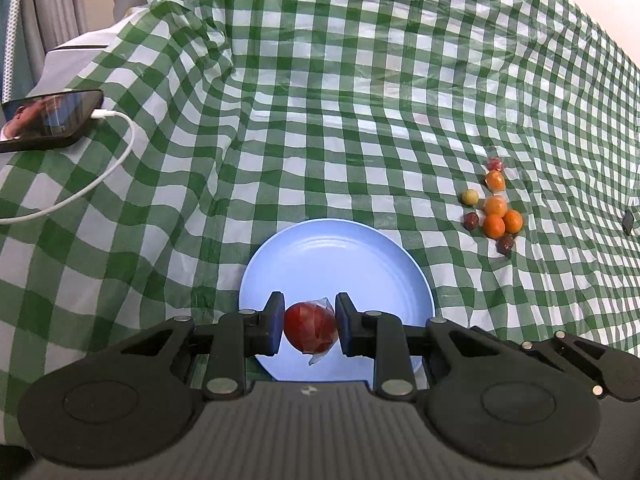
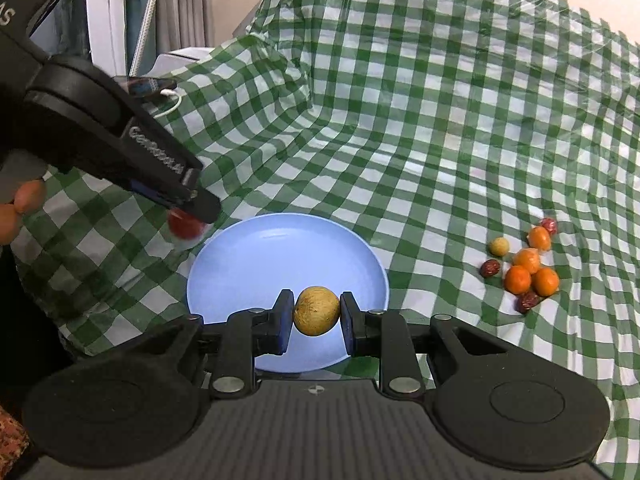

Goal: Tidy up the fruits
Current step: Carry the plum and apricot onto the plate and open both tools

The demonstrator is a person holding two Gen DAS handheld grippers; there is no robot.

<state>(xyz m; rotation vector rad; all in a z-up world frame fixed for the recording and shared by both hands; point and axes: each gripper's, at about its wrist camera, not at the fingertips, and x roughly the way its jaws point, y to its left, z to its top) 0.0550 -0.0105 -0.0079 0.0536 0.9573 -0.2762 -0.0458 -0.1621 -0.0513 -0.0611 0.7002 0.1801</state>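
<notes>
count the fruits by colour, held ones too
orange: 4
dark red, on the cloth: 3
yellow-tan: 2, one on the cloth, one in the right gripper
bright red, wrapped, in the left gripper: 1
total: 10

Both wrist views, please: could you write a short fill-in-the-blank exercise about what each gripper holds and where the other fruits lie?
1. The left gripper is shut on a ____ fruit in clear wrap.
2. The right gripper holds a yellow-brown fruit in front of the light ____ plate.
3. The plate has ____ fruit lying on it.
4. The remaining fruits lie in a cluster on the checked cloth, to the ____ of the plate in both views.

Missing words: red; blue; no; right
</notes>
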